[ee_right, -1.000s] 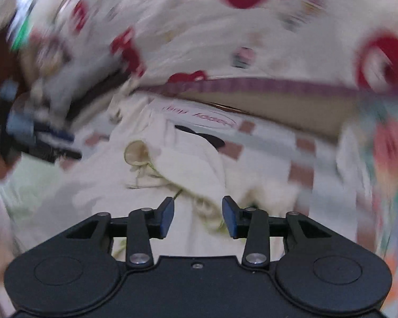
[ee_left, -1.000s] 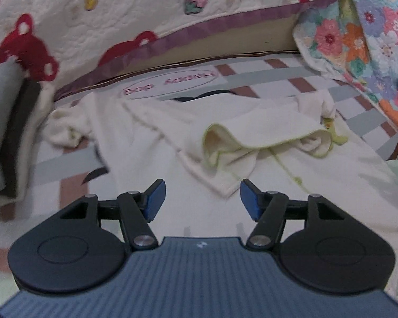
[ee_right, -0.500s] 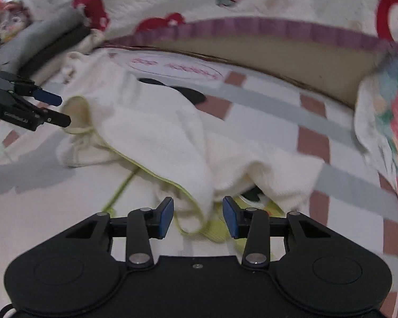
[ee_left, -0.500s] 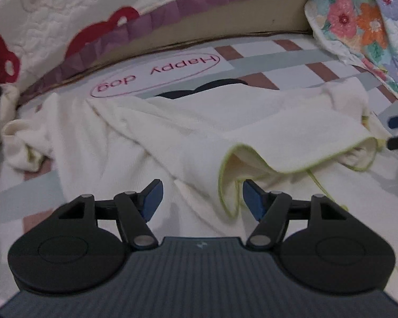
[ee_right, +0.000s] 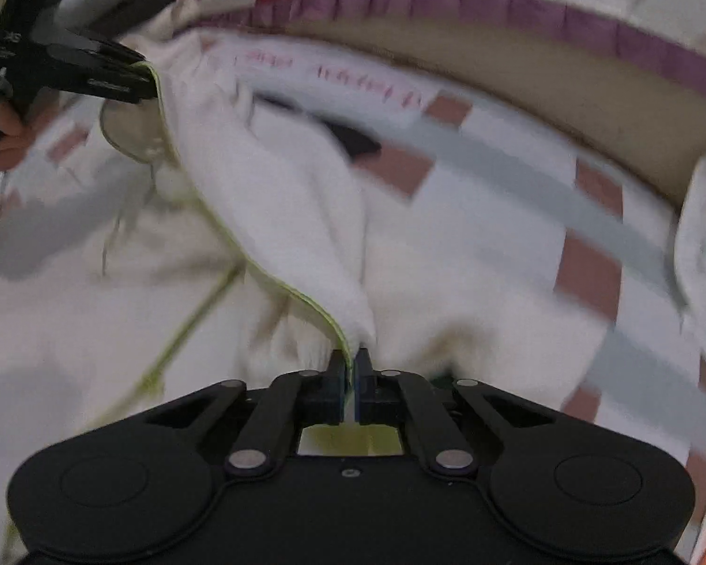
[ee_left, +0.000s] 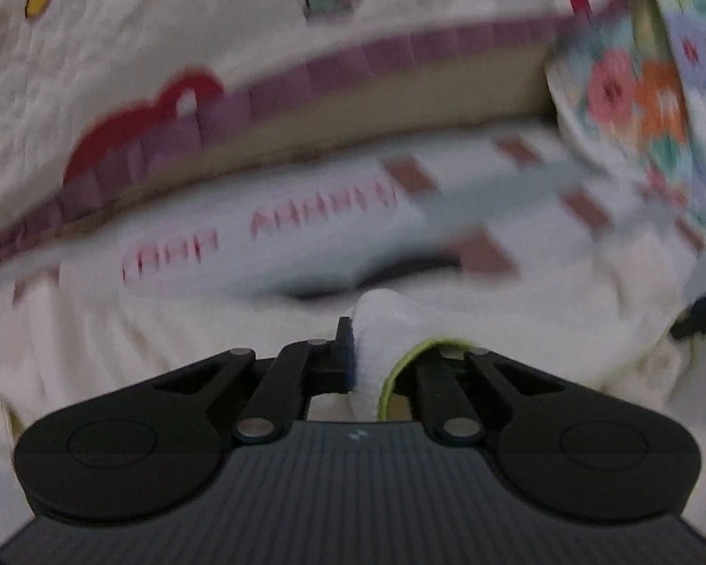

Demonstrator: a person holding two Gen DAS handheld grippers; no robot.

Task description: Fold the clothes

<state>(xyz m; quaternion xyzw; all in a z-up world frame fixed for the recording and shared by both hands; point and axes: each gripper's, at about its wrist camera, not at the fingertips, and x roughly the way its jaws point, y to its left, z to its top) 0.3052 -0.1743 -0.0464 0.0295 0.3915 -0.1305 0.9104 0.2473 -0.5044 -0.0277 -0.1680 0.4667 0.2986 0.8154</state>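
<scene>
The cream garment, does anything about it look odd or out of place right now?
Nothing is damaged. The cream garment is bunched and twisted, not flat: the left gripper and right gripper each pinch its green-trimmed edge, and the rest sags onto the checked mat.

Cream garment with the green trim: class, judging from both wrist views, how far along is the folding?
Done: both tools have taken hold. The left tool is shut on the cream garment at its green-trimmed edge, and the right tool is shut on another point of that edge. In hand: the edge hangs lifted between them above the checked mat. Left: no finished fold shows; most of the cloth lies rumpled.
</scene>
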